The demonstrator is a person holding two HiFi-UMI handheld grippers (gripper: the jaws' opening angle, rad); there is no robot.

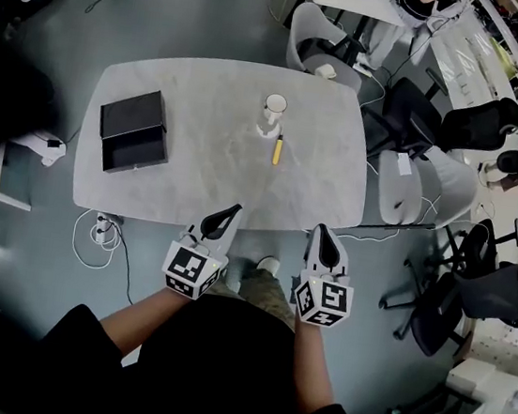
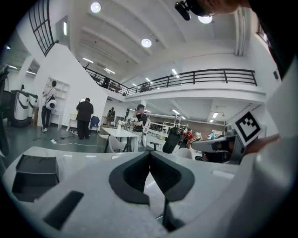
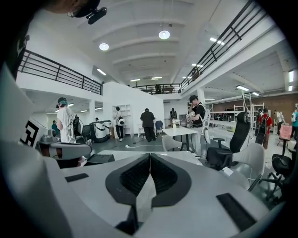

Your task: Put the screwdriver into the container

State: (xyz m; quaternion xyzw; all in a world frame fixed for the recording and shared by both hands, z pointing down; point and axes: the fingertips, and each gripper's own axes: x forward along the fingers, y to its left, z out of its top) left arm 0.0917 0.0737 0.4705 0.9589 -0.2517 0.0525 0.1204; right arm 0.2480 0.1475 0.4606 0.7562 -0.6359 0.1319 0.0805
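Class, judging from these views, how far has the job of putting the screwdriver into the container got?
Nothing looks done: the yellow screwdriver lies on the table beside the white cup. Nothing is in hand: left gripper and right gripper hover at the near edge, jaws together, empty. Grasping and placing remain.

No legible text — only square marker patterns.
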